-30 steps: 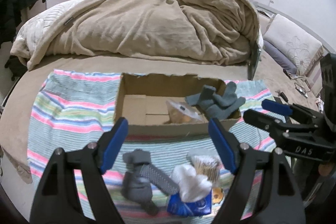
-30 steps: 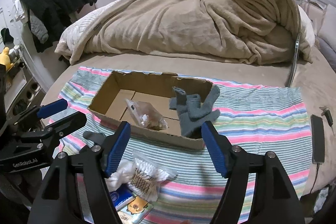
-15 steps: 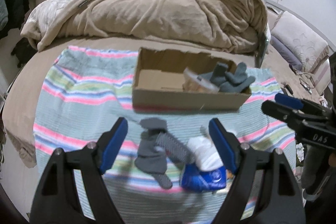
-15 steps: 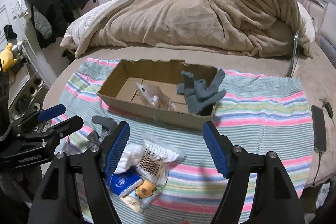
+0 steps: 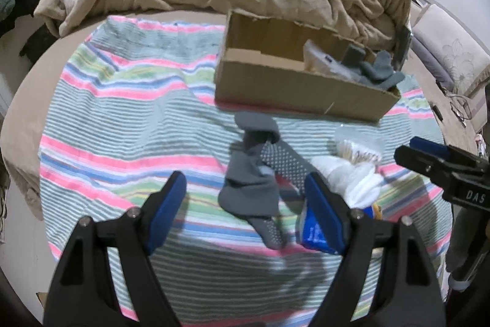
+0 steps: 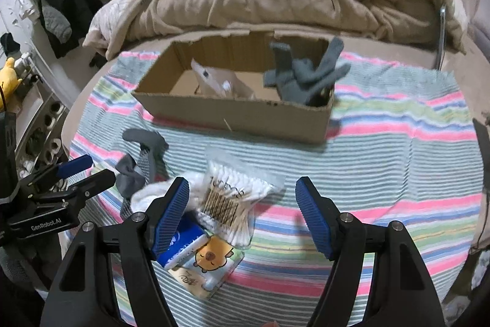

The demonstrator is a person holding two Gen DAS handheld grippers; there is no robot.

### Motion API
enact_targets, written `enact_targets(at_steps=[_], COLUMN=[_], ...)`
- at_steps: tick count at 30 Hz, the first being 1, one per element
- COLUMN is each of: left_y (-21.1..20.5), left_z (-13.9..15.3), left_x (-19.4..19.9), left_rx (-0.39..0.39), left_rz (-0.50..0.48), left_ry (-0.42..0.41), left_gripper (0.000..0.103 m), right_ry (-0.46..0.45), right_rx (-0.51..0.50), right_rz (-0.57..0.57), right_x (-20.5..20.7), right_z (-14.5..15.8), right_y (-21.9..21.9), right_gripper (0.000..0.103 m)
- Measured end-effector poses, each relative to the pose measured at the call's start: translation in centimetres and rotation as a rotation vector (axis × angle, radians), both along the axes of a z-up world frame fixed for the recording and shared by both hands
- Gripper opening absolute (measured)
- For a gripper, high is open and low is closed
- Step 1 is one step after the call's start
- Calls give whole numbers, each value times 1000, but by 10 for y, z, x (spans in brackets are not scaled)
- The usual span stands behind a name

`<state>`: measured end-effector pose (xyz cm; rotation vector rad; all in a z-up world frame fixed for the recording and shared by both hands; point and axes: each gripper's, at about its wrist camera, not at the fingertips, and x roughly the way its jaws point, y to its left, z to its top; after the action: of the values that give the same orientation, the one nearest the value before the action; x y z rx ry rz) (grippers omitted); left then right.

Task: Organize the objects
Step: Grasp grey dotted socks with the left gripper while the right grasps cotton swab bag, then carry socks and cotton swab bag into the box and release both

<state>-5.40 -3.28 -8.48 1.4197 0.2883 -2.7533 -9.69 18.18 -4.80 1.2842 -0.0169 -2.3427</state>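
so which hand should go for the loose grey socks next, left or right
Left, probably. The left tool is open and lined up with the grey socks on the striped towel. The right tool is open too, but faces the cotton swab packet.

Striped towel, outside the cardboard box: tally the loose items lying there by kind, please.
grey sock bundle: 1 (sock count inside unclear)
white cloth bundle: 1
cotton swab bag: 1
blue packet: 1
cartoon-bear packet: 1
Total: 5
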Motion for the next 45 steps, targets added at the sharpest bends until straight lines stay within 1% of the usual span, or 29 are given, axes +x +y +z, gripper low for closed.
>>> enact_targets(at_steps=[9,16,19,20,21,22,24,25,26,27,28,29,30,33,35,45], left_y=[1,3,6,7,8,8,7,7,7,7,7,7,9,13,16,17], left_z=[-25,-37,-42,-43,-45,-46,-47,-46,-44,-42,-42,-40,-39,-32,-28,9], left_x=[-15,-25,-30,-31,-32,-33,-33,-34,-33,-32,-31,-30,-29,-25,-23,-10], left_rx=[3,-1,-31,-39,-47,-51,-67,-72,-72,-70,-65,-61,-53,-52,-51,-38], left_rz=[-9,-39,-52,-56,-60,-59,-52,-55,-60,-66,-71,-78,-88,-105,-109,-104], left_ry=[-47,-37,-41,-40,-43,-47,-46,-42,-35,-26,-22,-19,-15,-1,9,85], left_gripper=[81,81,80,77,72,69,58,55,50,43,41,33,28,27,27,27], right_ry=[-57,-104,-123,-126,-127,-129,-137,-142,-144,-142,-141,-140,-134,-109,-88,10], right_rx=[8,4,-11,-15,-15,-16,-14,-13,-13,-15,-21,-25,-21,-7,-1,-3], right_rz=[6,3,11,15,17,21,24,21,22,25,31,36,39,58,57,32], right_x=[-11,-23,-26,-27,-28,-28,-30,-31,-31,-31,-30,-30,-29,-23,-21,-10], right_z=[-26,-46,-53,-54,-54,-56,-58,-59,-59,-59,-58,-58,-58,-52,-47,-7], right_y=[-5,-10,-13,-15,-16,-17,-19,-20,-21,-21,-21,-21,-23,-25,-27,-16], right_gripper=[75,75,75,75,75,75,75,75,75,68,60,47,46,40,39,39])
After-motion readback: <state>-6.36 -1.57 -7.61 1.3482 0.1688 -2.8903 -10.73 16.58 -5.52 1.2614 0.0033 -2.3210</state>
